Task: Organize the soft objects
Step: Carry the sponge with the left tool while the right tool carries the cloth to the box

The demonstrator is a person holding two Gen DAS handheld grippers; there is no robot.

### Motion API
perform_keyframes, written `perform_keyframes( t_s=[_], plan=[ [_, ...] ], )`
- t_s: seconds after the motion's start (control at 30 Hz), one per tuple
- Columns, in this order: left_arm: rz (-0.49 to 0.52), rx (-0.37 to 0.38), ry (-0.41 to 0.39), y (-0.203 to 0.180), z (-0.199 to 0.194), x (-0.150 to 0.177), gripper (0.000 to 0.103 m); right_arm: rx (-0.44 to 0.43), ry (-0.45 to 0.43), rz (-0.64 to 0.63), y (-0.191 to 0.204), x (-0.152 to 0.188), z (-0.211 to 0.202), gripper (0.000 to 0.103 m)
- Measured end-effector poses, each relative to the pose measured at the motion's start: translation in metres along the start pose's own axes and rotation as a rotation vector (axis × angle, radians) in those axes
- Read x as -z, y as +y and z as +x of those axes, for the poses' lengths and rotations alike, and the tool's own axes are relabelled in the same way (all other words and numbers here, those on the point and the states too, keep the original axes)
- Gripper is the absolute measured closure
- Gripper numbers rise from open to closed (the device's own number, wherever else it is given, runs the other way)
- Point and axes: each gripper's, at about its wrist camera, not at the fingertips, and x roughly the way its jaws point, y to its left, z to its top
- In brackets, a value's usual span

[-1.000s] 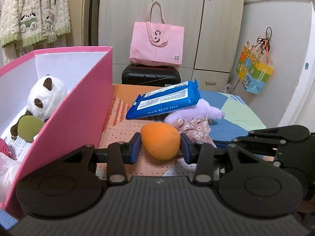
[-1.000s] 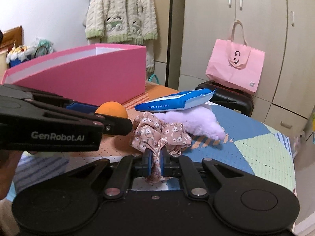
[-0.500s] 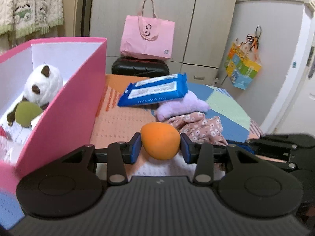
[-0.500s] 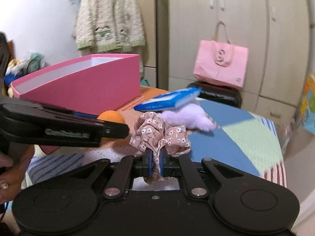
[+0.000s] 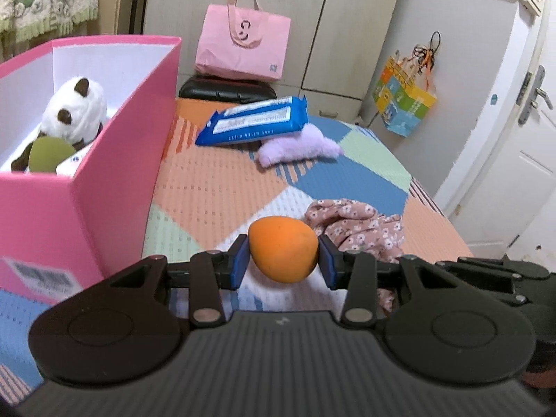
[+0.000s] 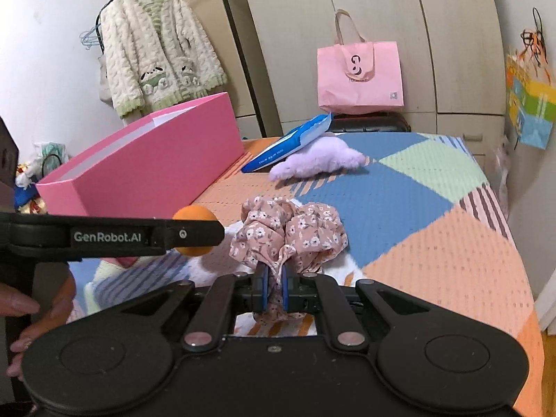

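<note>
My left gripper [image 5: 283, 259] is shut on an orange egg-shaped sponge [image 5: 282, 248], held above the patchwork table. My right gripper [image 6: 274, 286] is shut on a pink floral scrunchie [image 6: 290, 236], which bunches up above its pads. In the left wrist view the scrunchie [image 5: 358, 224] shows just right of the sponge. In the right wrist view the left gripper [image 6: 194, 232] crosses from the left with the sponge [image 6: 193, 213] at its tip. A pink box [image 5: 114, 160] at the left holds a panda plush [image 5: 74, 109] and a green sponge [image 5: 48, 154]. A purple fluffy item [image 5: 299, 146] lies under a blue wipes pack [image 5: 255, 120].
A pink tote bag [image 5: 243, 43] stands on a black case [image 5: 226, 92] behind the table, before cupboards. A colourful bag [image 5: 405, 99] hangs at the right by a white door [image 5: 510, 160]. A cream cardigan [image 6: 160, 52] hangs at the back left. A person's hand [image 6: 31, 316] holds the left gripper.
Both grippers have pulled back toward the table's near side with their loads. The scrunchie has come away from the purple item and wipes pack, which now lie farther off.
</note>
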Motion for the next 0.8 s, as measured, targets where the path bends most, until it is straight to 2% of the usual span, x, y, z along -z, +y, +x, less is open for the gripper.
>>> perform_keyframes(
  t_s=[0.23,0.53,0.8],
  plan=[
    [-0.028,0.025,0.067,0.011,-0.012,0.006,0.062,0.002,0.026,-0.022,0.014,0.0,-0.017,0.094],
    [-0.009,0.061,0.127,0.028,-0.034,0.013,0.062,-0.081,0.077,-0.059,0.042,-0.001,-0.035,0.094],
    [-0.061,0.069,0.127,0.055,-0.063,0.022,0.062,-0.145,0.102,-0.056,0.055,-0.009,-0.046,0.094]
  ],
)
